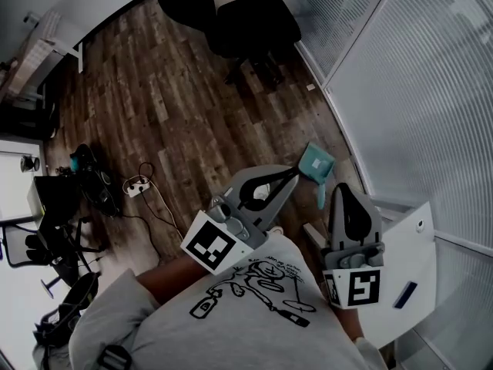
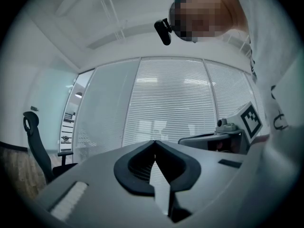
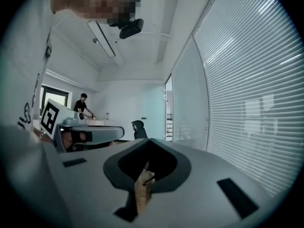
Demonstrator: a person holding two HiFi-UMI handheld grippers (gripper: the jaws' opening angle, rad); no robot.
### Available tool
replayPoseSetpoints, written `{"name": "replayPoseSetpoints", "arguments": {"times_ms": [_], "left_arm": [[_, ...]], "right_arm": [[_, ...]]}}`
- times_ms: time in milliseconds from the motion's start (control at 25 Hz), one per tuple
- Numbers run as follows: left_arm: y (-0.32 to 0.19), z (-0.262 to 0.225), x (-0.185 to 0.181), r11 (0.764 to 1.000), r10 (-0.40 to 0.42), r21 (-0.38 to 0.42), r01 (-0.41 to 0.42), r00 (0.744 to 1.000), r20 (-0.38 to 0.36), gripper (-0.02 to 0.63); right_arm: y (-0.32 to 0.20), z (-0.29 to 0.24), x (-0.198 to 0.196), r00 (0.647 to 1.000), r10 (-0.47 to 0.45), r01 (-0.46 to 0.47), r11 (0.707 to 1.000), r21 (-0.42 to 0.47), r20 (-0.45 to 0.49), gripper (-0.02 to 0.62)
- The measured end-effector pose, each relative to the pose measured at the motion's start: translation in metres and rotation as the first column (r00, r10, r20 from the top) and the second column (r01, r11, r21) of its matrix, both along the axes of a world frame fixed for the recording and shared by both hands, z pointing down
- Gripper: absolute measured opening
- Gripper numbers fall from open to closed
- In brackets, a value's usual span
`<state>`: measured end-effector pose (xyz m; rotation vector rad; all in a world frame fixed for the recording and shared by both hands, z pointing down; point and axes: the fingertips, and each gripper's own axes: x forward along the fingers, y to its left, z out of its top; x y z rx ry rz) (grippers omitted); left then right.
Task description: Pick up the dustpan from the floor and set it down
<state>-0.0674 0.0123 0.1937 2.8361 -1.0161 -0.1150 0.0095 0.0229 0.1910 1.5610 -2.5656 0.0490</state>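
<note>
A teal dustpan [image 1: 316, 161] lies on the wood floor by the glass wall, its handle [image 1: 320, 195] pointing toward me. My left gripper [image 1: 293, 173] is held level with its tips just left of the pan, over the floor. In the left gripper view the left gripper [image 2: 154, 142] has its jaws meeting at the tip, shut and empty. My right gripper [image 1: 340, 189] is beside the handle's near end. The right gripper view shows the right gripper [image 3: 149, 140] shut with nothing in it. Neither gripper view shows the dustpan.
A black office chair [image 1: 254, 21] stands at the far end of the floor. A white power strip with cables [image 1: 137, 185] and dark gear [image 1: 85, 172] lie at the left. A white tabletop [image 1: 408, 257] sits at my right, by the blinds-covered glass wall [image 1: 408, 83]. A person [image 3: 81, 103] stands far off.
</note>
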Motion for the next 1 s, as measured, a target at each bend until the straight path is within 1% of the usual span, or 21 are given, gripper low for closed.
{"name": "replayPoseSetpoints", "arguments": {"times_ms": [200, 480, 720, 880, 1000], "left_arm": [[-0.034, -0.012, -0.006, 1.0, 0.013, 0.021, -0.013, 1.0, -0.019, 0.002], [-0.062, -0.016, -0.01, 0.998, 0.048, 0.033, -0.047, 0.998, -0.035, 0.002], [-0.069, -0.012, -0.007, 0.997, 0.08, 0.024, -0.079, 0.996, -0.032, 0.002], [-0.074, -0.006, 0.0, 0.997, 0.079, 0.019, -0.078, 0.996, -0.032, 0.002], [-0.077, 0.0, 0.011, 0.997, 0.076, 0.009, -0.076, 0.997, -0.029, 0.002]], "right_arm": [[-0.034, -0.012, -0.007, 1.0, 0.013, -0.012, 1.0, 0.022, -0.008, 0.002], [-0.062, -0.024, -0.013, 0.999, 0.045, -0.043, 0.998, 0.05, -0.028, 0.002], [-0.069, -0.018, -0.013, 0.997, 0.072, -0.071, 0.997, 0.038, -0.014, 0.002], [-0.069, -0.006, -0.012, 0.998, 0.066, -0.066, 0.998, -0.001, -0.001, 0.002], [-0.074, -0.004, 0.0, 0.998, 0.056, -0.056, 0.998, 0.019, -0.012, 0.003]]}}
